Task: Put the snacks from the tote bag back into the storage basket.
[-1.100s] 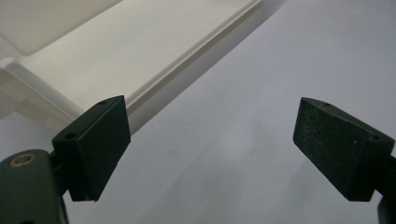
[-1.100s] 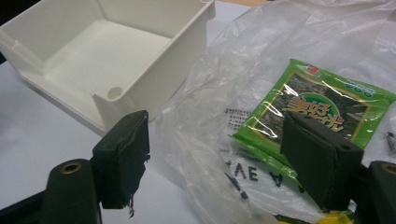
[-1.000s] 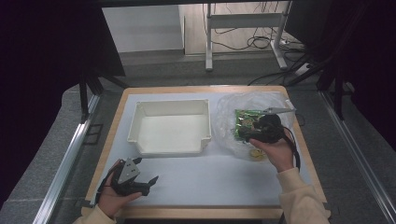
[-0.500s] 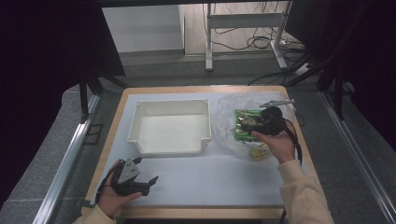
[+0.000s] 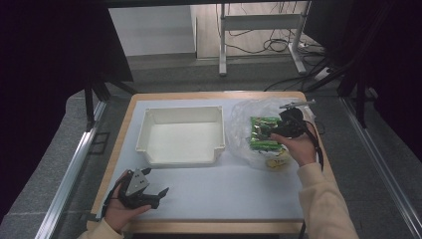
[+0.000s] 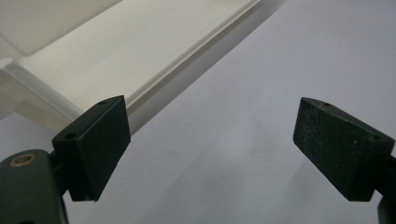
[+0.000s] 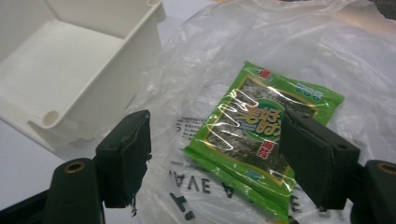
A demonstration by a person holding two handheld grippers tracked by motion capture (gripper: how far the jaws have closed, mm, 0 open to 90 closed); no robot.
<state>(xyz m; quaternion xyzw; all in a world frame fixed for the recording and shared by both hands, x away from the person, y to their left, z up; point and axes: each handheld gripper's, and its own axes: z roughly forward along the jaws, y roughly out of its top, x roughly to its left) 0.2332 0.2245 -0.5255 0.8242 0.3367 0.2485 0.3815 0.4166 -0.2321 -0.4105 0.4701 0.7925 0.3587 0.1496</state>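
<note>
Lettering "AVA" upside-down on clear bag (image 7: pixel 224 186) under green seaweed packet (image 7: pixel 261 140).

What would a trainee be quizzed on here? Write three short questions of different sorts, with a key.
1. True or false: the right gripper is shut on the green snack packet.
2. Multiple choice: the green snack packet lies on A) the white bin's floor, B) a clear plastic bag, C) bare wood.
3. Fill in: the left gripper rests open on the white mat, near the front of the white ____.

Key: 1 false, it is open with its jaws either side of the packet; 2 B; 3 bin.
</note>
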